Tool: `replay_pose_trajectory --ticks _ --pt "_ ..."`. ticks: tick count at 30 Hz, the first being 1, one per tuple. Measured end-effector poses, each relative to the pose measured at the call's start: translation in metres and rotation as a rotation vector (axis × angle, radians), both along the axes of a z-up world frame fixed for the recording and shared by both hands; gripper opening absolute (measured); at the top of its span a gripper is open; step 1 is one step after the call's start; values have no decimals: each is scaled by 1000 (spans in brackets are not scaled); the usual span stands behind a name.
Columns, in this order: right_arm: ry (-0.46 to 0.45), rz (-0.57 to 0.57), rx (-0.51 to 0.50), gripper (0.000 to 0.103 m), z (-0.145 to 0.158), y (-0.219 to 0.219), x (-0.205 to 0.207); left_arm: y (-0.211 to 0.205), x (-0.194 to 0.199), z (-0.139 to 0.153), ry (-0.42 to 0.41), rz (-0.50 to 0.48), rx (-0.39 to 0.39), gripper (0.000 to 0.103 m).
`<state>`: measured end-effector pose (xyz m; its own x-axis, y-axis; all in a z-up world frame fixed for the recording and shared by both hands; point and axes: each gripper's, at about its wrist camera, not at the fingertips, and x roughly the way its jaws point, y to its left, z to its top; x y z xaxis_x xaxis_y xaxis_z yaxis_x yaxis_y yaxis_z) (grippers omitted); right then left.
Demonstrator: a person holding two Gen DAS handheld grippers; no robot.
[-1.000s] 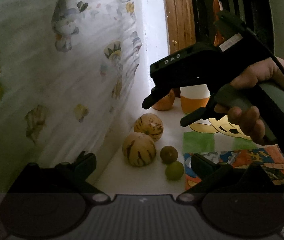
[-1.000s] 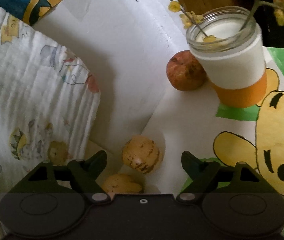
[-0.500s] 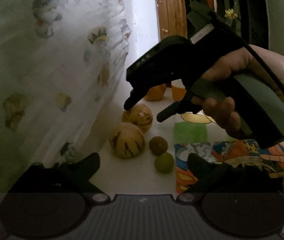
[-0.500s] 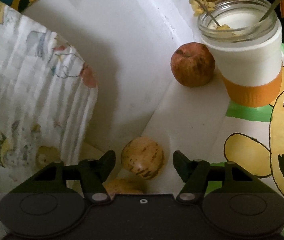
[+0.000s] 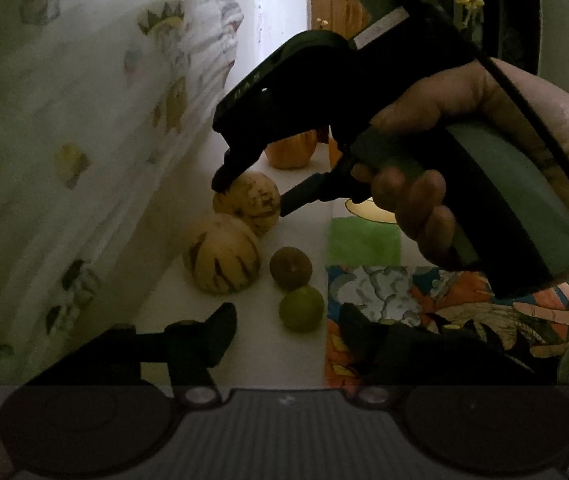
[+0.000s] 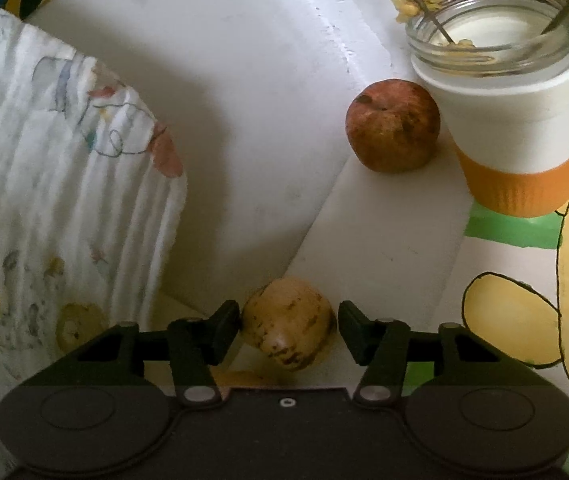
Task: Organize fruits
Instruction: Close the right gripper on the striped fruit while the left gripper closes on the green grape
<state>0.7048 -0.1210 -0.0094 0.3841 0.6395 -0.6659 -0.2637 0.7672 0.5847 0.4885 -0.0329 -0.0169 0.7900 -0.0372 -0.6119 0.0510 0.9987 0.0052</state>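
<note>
Grasp step: right tongs (image 6: 288, 330) were closing around the far striped melon (image 6: 287, 323), pads not yet clearly pressing. Left tongs (image 5: 284, 330) were closing too, empty, lime (image 5: 301, 307) at their 12 o'clock. Next: finish the clamp, then lift straight off the surface (image 6: 384, 240).

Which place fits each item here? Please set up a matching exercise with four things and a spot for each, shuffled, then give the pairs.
Things:
1. far striped melon
2. green lime
3. reddish apple
4. jar

Places:
A. directly in front of the left gripper, nearest to it
B. holding thin flower stems
C. between the closing jaws of the right gripper
D. right beside the jar, on the white surface

Pairs: 1-C, 2-A, 3-D, 4-B
</note>
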Motion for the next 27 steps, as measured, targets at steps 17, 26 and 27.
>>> replay_pose_trajectory --ticks 17,26,27 --pt "31 -24 52 56 -10 -6 -4 7 10 -4 -2 -15 -84 28" --pt "17 -14 41 57 -10 -7 -7 11 11 -3 -1 -14 -93 27" --pt "14 -15 37 57 -9 -6 -9 11 11 -3 0 -13 -92 27"
